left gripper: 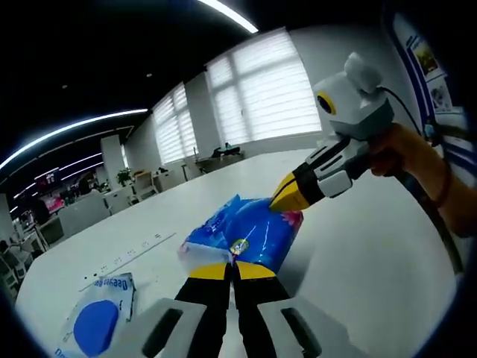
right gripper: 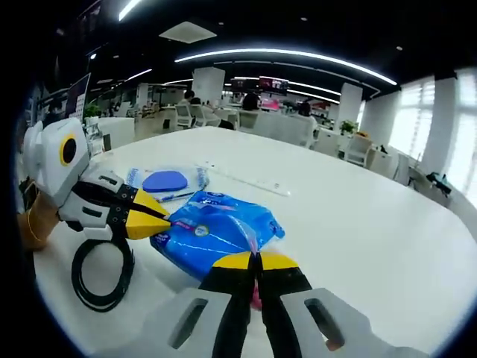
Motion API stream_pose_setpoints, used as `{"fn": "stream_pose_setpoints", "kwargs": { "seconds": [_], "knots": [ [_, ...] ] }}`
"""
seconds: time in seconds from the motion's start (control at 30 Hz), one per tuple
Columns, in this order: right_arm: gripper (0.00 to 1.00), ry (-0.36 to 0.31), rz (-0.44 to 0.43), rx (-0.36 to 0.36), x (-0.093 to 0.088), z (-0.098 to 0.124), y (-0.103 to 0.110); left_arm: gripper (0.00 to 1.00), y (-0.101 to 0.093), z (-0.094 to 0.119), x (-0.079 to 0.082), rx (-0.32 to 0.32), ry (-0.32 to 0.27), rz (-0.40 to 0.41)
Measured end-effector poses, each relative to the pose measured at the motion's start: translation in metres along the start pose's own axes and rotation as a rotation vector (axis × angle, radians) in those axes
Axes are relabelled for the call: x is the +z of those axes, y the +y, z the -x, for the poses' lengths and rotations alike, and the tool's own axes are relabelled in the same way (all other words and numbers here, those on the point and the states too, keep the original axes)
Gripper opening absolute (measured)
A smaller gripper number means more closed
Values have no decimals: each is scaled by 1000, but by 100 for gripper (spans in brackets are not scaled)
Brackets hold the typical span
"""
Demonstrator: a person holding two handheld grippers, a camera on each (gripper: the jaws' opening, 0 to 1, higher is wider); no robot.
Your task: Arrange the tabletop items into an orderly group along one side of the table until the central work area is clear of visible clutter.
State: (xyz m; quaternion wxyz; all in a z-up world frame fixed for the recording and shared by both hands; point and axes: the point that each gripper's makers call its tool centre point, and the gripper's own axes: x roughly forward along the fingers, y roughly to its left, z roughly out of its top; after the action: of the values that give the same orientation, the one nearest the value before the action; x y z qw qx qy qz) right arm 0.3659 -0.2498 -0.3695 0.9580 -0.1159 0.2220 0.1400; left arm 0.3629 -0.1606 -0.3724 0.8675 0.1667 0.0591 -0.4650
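- The large white oval table carries everything; in the right gripper view its bare top stretches away toward an open office with desks and chairs.
- A crinkly blue plastic pack with white and pink print lies on the table, near its edge in the right gripper view, with both grippers at it from opposite ends.
- A flatter clear-and-white packet with a big blue round patch lies on the table just beside the blue pack, apart from it; in the right gripper view it sits behind the pack.
- The left gripper, black with yellow tips, has its jaws pressed together on the near edge of the blue pack; in the right gripper view its yellow tips meet at the pack's left edge.
- The right gripper has its jaws together on the pack's pink-printed end; in the left gripper view its yellow tips touch the pack's far corner, and a hand holds its handle.
- A black cable loop lies on the table under the left gripper.
- A long white power strip lies farther back on the table.
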Motion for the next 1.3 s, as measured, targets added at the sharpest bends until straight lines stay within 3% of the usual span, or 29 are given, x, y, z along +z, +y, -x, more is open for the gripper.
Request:
{"fn": "stream_pose_setpoints", "kwargs": {
  "seconds": [0.37,0.9,1.3],
  "knots": [
    [0,24,-21,14,-14,-6,-4,0,-8,-6,-7,-2,20,-48],
    [0,91,-27,25,-40,-9,-3,0,-26,-13,-25,-62,95,-80],
    [1,120,0,23,-48,-10,-5,2,-34,-13,-30,-89,122,-42]
  ]
}}
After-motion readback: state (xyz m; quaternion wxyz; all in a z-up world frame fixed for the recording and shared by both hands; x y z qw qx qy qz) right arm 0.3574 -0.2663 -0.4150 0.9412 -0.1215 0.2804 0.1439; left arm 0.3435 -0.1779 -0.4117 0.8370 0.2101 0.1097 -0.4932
